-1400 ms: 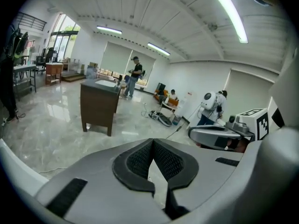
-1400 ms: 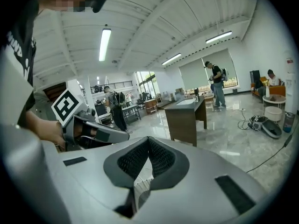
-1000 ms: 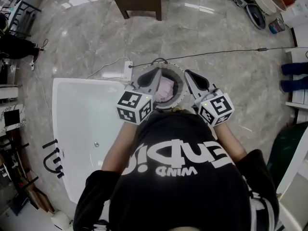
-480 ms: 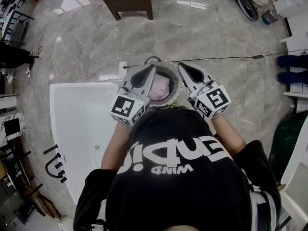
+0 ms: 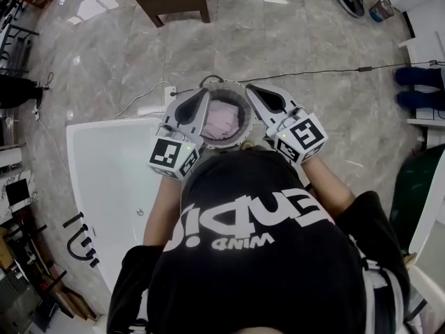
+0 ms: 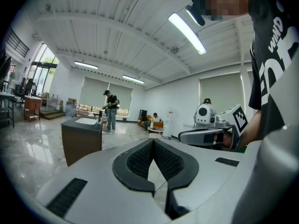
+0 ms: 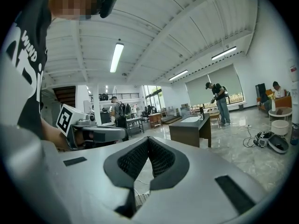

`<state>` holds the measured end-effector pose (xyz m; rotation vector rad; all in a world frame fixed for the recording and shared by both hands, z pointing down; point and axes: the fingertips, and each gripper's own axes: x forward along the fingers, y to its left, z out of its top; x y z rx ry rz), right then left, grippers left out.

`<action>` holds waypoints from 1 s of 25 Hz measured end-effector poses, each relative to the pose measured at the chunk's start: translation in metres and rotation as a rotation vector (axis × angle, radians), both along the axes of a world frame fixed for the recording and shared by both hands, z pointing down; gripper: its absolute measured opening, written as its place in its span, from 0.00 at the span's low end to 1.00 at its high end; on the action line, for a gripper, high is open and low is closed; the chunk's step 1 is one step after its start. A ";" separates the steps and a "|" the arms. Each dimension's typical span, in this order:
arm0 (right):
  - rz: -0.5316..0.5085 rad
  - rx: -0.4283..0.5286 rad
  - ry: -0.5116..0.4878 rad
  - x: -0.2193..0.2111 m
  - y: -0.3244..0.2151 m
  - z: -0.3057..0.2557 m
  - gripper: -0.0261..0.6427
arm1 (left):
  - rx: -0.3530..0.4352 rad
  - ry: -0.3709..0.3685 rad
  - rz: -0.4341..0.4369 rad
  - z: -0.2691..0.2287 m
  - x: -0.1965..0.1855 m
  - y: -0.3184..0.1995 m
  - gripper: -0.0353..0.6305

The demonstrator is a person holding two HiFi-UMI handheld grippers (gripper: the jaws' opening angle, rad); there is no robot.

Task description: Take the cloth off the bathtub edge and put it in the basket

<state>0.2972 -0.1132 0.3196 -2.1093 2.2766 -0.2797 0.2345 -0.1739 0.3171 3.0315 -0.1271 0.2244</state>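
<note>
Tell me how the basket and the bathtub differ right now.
Shape: the basket is round, the bathtub long with straight sides. Contents: the basket holds the pink cloth; the bathtub shows only its drain. Place: the basket lies between the left gripper and right gripper, the bathtub off to the left gripper's side. Both are open-topped and stand on the marble floor.

An open lab hall: marble floor [image 5: 299, 47], freestanding bathtub [image 5: 111, 179], strip lights [image 6: 187, 31].

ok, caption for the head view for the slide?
Pink cloth in the round basket beside the bathtub; left gripper and right gripper, both shut and empty, flank its rim.
</note>
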 end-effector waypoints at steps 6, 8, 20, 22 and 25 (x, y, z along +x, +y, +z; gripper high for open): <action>-0.016 0.010 0.005 -0.003 0.004 -0.006 0.05 | -0.008 -0.004 -0.003 0.001 -0.004 0.006 0.07; -0.027 0.009 0.005 -0.003 0.005 -0.007 0.05 | -0.007 -0.006 -0.003 0.000 -0.004 0.007 0.07; -0.066 -0.011 0.007 -0.021 0.010 -0.002 0.05 | -0.026 -0.011 0.001 0.004 -0.014 0.020 0.07; -0.071 -0.010 0.009 -0.022 0.009 -0.002 0.05 | -0.028 -0.011 0.001 0.005 -0.015 0.021 0.07; -0.077 -0.010 0.019 -0.024 0.010 -0.003 0.05 | -0.030 -0.011 0.003 0.006 -0.016 0.022 0.07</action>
